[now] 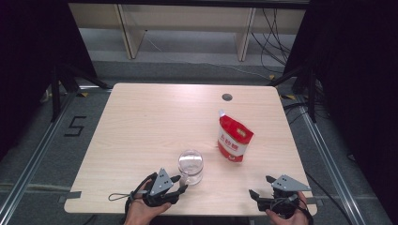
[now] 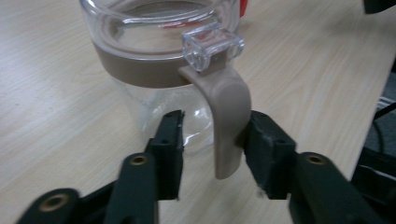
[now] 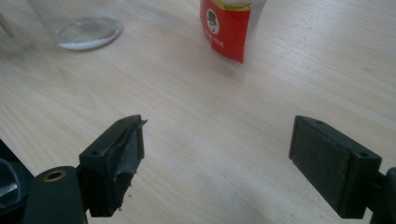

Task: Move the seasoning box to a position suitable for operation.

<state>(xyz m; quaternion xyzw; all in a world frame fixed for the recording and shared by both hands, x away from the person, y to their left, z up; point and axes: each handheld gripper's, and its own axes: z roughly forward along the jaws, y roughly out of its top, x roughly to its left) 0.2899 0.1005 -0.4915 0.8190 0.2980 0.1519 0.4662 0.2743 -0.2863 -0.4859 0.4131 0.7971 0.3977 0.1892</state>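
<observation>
The left gripper (image 2: 212, 140) reaches level at the clear glass jug with a beige band and handle (image 2: 154, 70) near the table's (image 1: 141, 122) front edge; its jaws straddle the handle, one pad touching, the other apart. The right gripper (image 3: 217, 163) rests low at the front right corner, jaws spread wide over bare wood.

Bare worktop (image 1: 150, 122) runs from the far edge across the whole left half, so a pass there meets nothing. Near the front edge a clear jug (image 1: 191, 167) stands just ahead of the left hand-held gripper (image 1: 180, 183). A red pouch (image 1: 233, 138) stands right of centre. Between jug and pouch lies an open lane.
</observation>
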